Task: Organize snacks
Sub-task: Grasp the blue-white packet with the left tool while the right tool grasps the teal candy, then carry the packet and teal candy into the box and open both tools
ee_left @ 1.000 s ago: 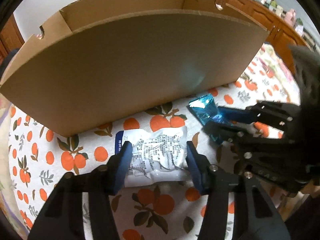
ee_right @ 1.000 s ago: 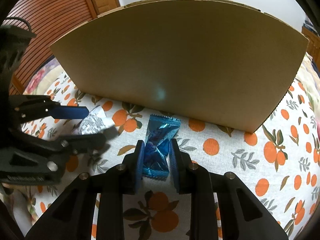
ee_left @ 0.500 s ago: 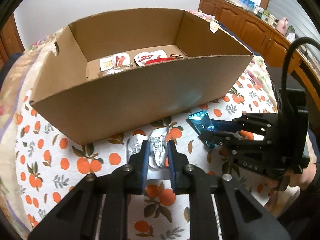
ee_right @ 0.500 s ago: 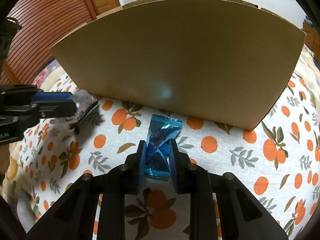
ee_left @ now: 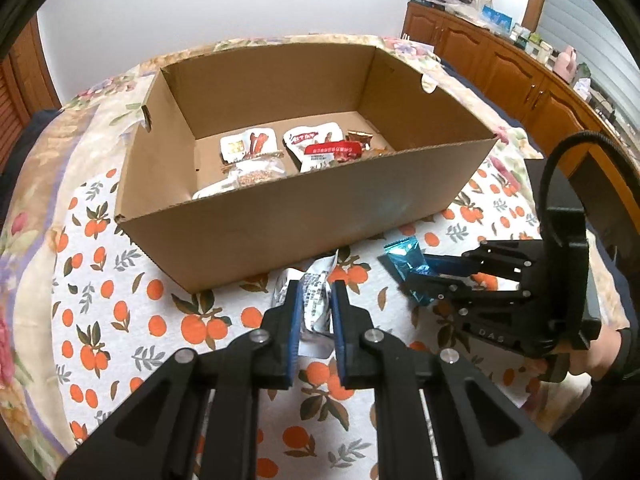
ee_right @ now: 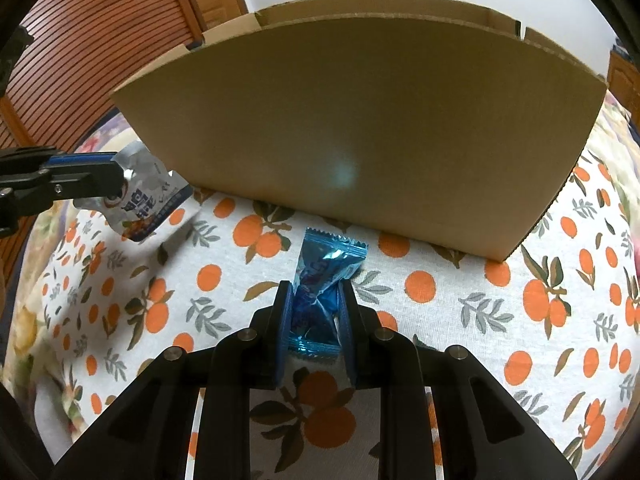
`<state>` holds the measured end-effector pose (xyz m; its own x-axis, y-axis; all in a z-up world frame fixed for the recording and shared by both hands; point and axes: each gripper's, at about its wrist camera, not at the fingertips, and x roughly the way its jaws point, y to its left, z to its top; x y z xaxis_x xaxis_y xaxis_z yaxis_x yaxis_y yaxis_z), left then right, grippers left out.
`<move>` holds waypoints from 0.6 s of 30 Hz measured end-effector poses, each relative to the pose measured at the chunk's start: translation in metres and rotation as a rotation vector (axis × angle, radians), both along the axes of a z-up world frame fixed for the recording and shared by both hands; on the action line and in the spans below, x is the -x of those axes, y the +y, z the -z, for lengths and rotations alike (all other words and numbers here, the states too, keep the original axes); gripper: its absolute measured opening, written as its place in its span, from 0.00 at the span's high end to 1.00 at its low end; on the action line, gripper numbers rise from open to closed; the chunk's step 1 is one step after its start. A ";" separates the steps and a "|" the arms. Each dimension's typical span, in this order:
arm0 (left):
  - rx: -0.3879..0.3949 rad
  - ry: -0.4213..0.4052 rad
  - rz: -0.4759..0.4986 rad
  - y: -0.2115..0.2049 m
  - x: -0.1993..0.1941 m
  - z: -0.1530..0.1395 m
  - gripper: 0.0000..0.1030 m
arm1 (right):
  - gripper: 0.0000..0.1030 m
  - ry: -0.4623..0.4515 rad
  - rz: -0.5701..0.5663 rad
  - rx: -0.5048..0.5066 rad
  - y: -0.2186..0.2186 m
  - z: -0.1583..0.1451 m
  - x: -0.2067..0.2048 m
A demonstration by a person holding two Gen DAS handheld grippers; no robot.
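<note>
1. Snacks are the job here: nearest in the left view, the left gripper (ee_left: 314, 312) has its jaws pinching a crumpled white packet (ee_left: 316, 300), which in the right view hangs clear of the tablecloth (ee_left: 120, 320).
2. To the right, the right gripper (ee_right: 314, 320) pinches a blue packet (ee_right: 324, 276), whose far end lies low against the cloth, just in front of the box.
3. Farther off, the cardboard box (ee_left: 280, 232) stands open, its near wall right behind both packets.
4. Inside, several packets (ee_left: 280, 152) already lie along the far floor, so part of the sorting looks done.
5. What is left, as I judge it: carry these two over the near wall and drop them in; no other loose snacks show on the cloth.
</note>
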<state>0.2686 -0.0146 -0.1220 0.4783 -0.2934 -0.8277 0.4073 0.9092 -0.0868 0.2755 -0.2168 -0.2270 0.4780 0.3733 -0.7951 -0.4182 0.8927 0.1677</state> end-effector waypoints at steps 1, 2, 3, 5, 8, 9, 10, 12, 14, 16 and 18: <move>0.001 -0.004 -0.002 0.000 0.001 -0.003 0.89 | 0.81 -0.003 0.000 -0.001 0.000 -0.002 0.001; 0.002 -0.007 -0.003 0.000 0.002 -0.004 0.89 | 0.81 -0.006 -0.001 -0.003 -0.002 -0.005 0.003; 0.004 -0.012 -0.003 0.000 0.004 -0.007 0.88 | 0.81 -0.010 -0.002 -0.004 -0.003 -0.007 0.004; 0.008 -0.025 -0.003 0.000 0.008 -0.013 0.88 | 0.81 -0.020 -0.001 -0.003 -0.005 -0.012 0.007; 0.014 -0.049 -0.005 0.001 0.015 -0.024 0.88 | 0.81 -0.036 0.001 -0.005 -0.009 -0.022 0.014; 0.014 -0.058 -0.005 0.000 0.018 -0.028 0.88 | 0.81 -0.041 0.002 -0.006 -0.010 -0.026 0.016; 0.015 -0.067 -0.004 0.000 0.020 -0.032 0.88 | 0.81 -0.046 0.003 -0.005 -0.011 -0.029 0.018; 0.016 -0.082 -0.005 -0.001 0.025 -0.039 0.88 | 0.81 -0.059 0.005 -0.003 -0.014 -0.038 0.025; 0.018 -0.099 -0.006 -0.001 0.032 -0.048 0.88 | 0.81 -0.072 0.012 -0.007 -0.019 -0.048 0.032; 0.017 -0.116 -0.004 -0.002 0.038 -0.055 0.88 | 0.81 -0.085 0.025 -0.015 -0.024 -0.059 0.040; 0.020 -0.127 -0.008 -0.002 0.043 -0.061 0.88 | 0.81 -0.106 0.031 -0.013 -0.026 -0.070 0.045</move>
